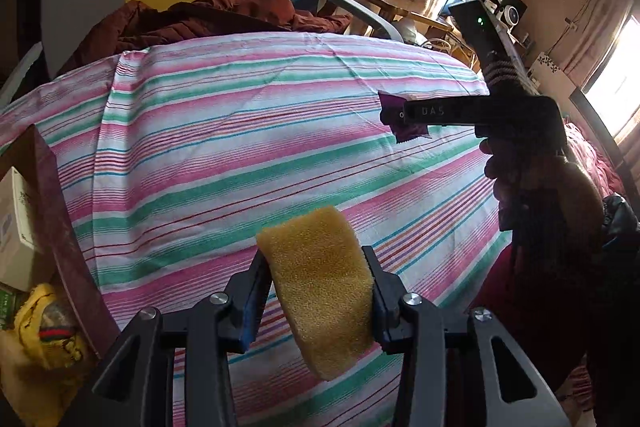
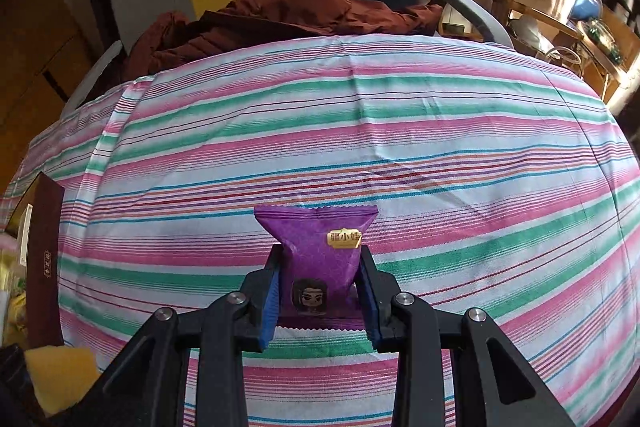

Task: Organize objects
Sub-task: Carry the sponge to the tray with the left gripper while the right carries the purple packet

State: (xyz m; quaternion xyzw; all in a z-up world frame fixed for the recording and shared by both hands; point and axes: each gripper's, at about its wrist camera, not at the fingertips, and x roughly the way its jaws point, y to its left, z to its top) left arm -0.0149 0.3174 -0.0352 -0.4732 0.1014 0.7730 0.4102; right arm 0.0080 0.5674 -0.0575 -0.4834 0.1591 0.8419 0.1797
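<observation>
**Both claws loaded over the striped bed**

Left claw is clamped on a yellow sponge, bottom centre of its view. Right claw is closed on a purple snack packet, low centre there, above the striped bedsheet. A dark red box sits at the left edge, a brown jacket up top.

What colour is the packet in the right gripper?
Purple packet, with a gold label; clearest in the right wrist view.
</observation>
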